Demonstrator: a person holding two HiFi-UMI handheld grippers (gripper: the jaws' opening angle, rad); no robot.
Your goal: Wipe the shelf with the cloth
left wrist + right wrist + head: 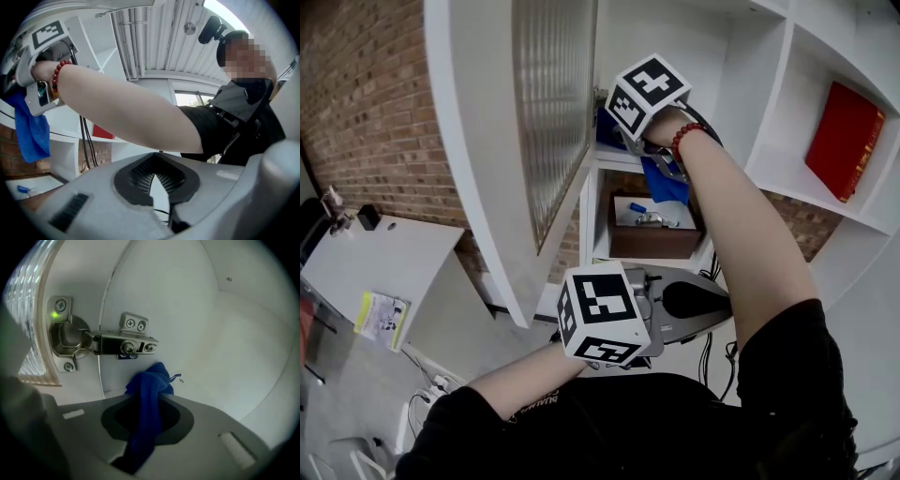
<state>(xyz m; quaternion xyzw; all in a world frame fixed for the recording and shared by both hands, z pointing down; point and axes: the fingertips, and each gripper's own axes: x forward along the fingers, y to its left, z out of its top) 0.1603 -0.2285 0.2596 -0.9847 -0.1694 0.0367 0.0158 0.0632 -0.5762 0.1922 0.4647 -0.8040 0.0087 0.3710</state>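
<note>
Right gripper (661, 161): upper centre, clamped on blue cloth (667, 184), reaching into the shelf (220, 333) compartment beside the door hinge (117, 344), presumably for wiping.
Left gripper (156, 159): lower centre, jaws together, empty, parked clear.

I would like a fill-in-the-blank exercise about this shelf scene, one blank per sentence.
The right gripper holds a ____ cloth. The metal ____ beside it joins the glass door to the shelf unit. The jaws of the left gripper hold ____. The flat thing leaning in a side compartment is ____.
Missing: blue; hinge; nothing; red.
</note>
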